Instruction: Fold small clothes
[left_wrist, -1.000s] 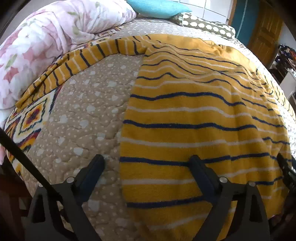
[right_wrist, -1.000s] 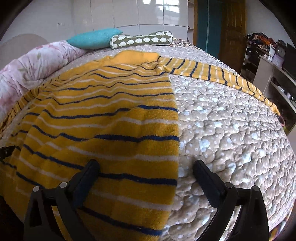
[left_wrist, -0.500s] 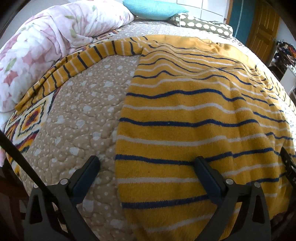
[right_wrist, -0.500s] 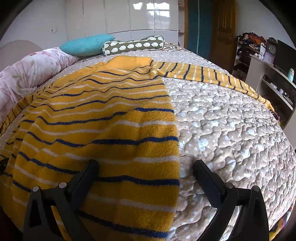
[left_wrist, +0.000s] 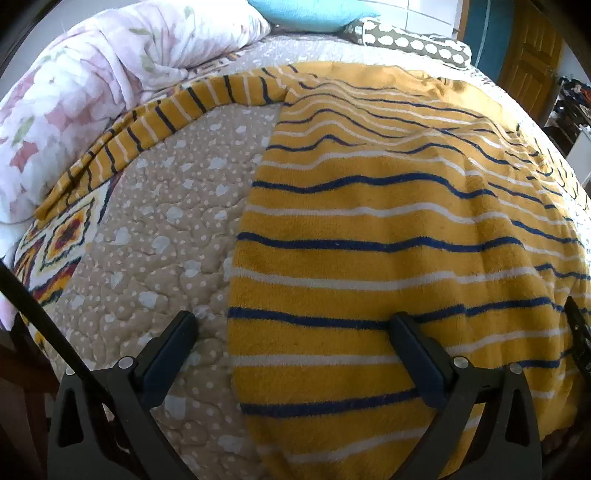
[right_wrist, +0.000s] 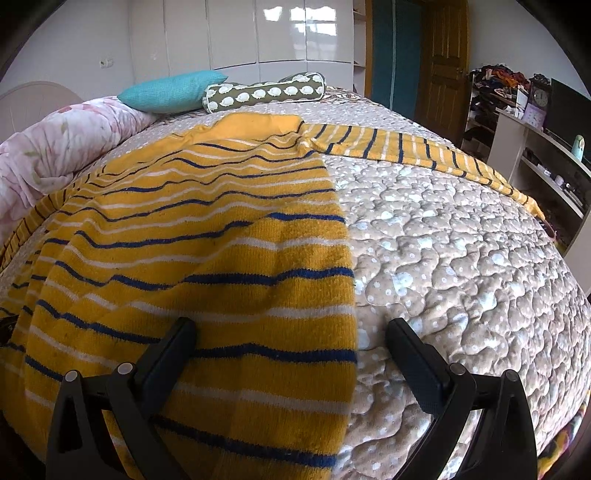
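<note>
- Yellow striped sweater (left_wrist: 388, 229) spread flat on bed quilt (left_wrist: 166, 229), sleeves out.
- Left tool (left_wrist: 293, 328) fingers wide apart over sweater's left edge.
- Right tool (right_wrist: 290, 332) likewise, over right edge.

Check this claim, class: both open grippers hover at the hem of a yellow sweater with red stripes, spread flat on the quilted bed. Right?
Not quite: the yellow knitted sweater has navy and white stripes, as both wrist views show. The left gripper and right gripper are open.

The sweater (left_wrist: 388, 229) is mustard yellow with navy and white stripes; the quilt (right_wrist: 461, 258) is beige with white dots and hearts; the duvet (left_wrist: 92, 92) is white with pink flowers; one pillow (right_wrist: 173, 90) is teal; the bolster (right_wrist: 266, 92) is olive with white blobs.
</note>
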